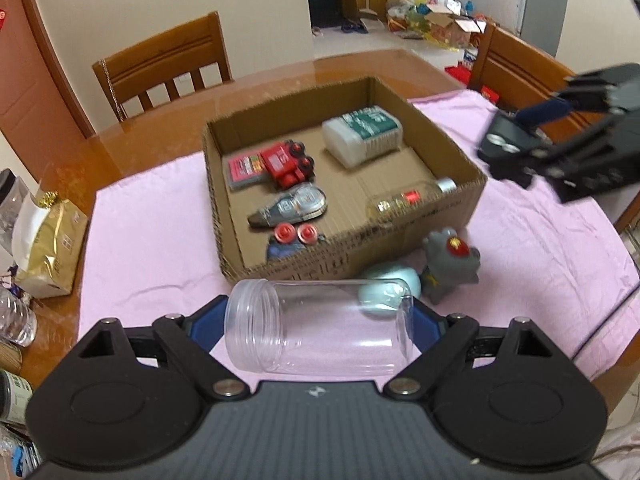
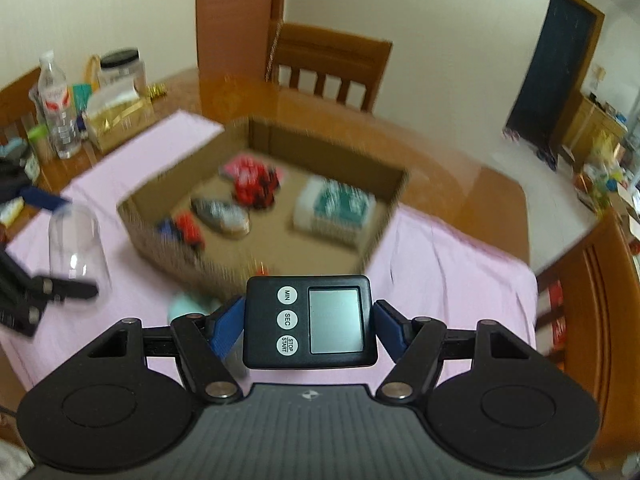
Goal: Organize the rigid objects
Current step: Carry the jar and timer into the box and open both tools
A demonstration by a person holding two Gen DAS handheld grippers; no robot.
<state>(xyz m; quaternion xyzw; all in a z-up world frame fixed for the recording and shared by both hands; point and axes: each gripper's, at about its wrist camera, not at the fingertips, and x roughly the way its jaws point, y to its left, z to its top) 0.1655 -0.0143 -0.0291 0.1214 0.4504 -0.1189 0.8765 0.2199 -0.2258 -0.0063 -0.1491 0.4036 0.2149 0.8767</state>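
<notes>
Our left tool (image 1: 320,330) squeezing a clear jar (image 1: 320,326) lying sideways, near the front of the cardboard box (image 1: 424,236), our right tool (image 2: 308,326) gripping a black timer (image 2: 310,322), held up by the box's near side

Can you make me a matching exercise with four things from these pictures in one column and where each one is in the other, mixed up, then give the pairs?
Things:
1. clear plastic jar
2. digital timer
3. red toy train
4. grey dinosaur figure

Places:
A. standing on the pink cloth, outside the cardboard box
B. held sideways between the fingers of the left gripper
C. lying inside the cardboard box
D. gripped by the right gripper

Pairs: 1-B, 2-D, 3-C, 4-A
</notes>
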